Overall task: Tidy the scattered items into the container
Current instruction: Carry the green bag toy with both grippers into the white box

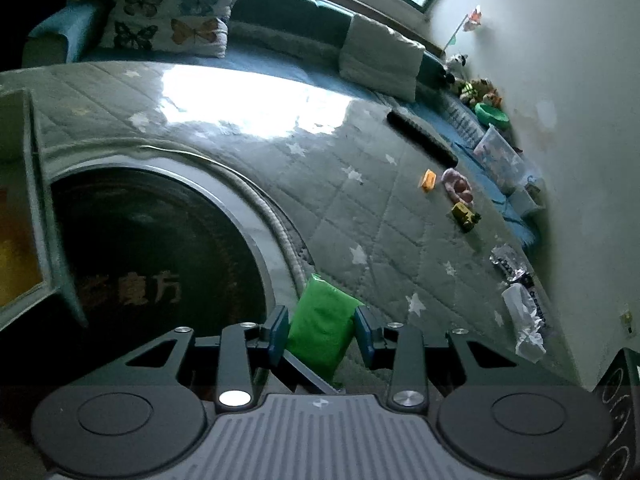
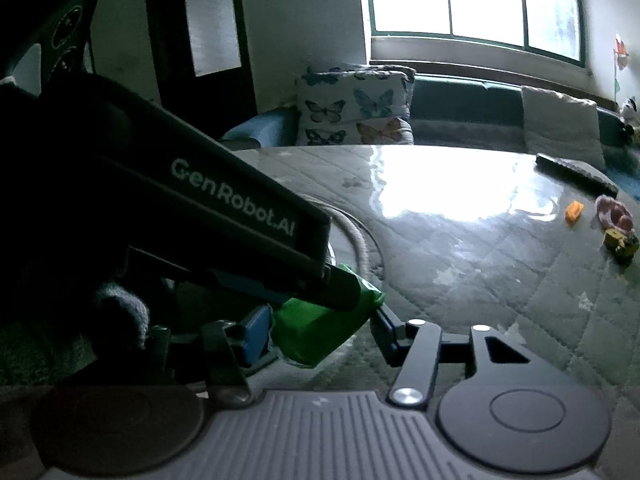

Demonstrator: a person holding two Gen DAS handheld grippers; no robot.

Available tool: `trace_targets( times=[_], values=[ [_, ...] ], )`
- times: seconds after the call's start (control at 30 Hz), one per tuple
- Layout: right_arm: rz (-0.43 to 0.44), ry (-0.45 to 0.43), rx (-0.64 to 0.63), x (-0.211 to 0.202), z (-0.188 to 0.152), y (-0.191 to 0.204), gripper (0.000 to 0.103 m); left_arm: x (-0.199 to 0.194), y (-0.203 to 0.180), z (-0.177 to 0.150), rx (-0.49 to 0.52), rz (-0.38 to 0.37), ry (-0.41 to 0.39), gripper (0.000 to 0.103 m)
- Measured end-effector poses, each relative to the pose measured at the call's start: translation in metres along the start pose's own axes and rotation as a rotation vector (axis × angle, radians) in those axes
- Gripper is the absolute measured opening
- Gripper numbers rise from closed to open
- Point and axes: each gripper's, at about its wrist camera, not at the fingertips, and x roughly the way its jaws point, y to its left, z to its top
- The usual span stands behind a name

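A bright green soft packet (image 1: 320,304) hangs beside the rim of a big round dark container (image 1: 264,216) on the quilted grey mat. My left gripper (image 1: 321,332) is open, its blue pads close along the packet's two sides. In the right wrist view my right gripper (image 2: 320,330) is shut on the same green packet (image 2: 312,332), one pad on each end. The left gripper's black housing (image 2: 224,204) crosses above it, one finger lying on the packet's top. An orange block (image 1: 429,180), a pink toy (image 1: 458,188) and a yellow toy truck (image 1: 466,216) lie scattered at far right.
A black bar (image 1: 422,138) lies on the mat's far edge. A foil wrapper (image 1: 510,264) and a crumpled white bag (image 1: 526,320) rest near the wall. A sofa with a butterfly cushion (image 1: 168,8) and clear bins (image 1: 500,156) line the back.
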Motion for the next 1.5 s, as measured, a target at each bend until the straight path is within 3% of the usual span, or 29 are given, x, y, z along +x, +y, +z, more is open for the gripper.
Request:
trace_targets(
  times=[0.4, 0.83, 1.1, 1.4, 1.5],
  values=[
    [0.125, -0.077, -0.131, -0.024, 0.033, 0.061, 0.055, -0.087, 0.024, -0.002, -0.061, 0.091, -0.154, 0.038],
    [0.330, -0.088, -0.245, 0.015, 0.070, 0.161, 0.055, -0.162, 0.114, -0.005, -0.209, 0.236, -0.279, 0.038],
    [0.410, -0.046, -0.299, 0.048, 0.066, 0.208, 0.055, -0.176, 0.163, -0.015, -0.312, 0.276, -0.290, 0.038],
    [0.403, -0.022, -0.321, 0.057, 0.057, 0.211, 0.057, -0.170, 0.178, -0.019, -0.344, 0.257, -0.283, 0.038],
    [0.396, -0.028, -0.321, 0.052, 0.054, 0.210, 0.065, -0.171, 0.176, -0.021, -0.341, 0.265, -0.282, 0.038]
  ],
)
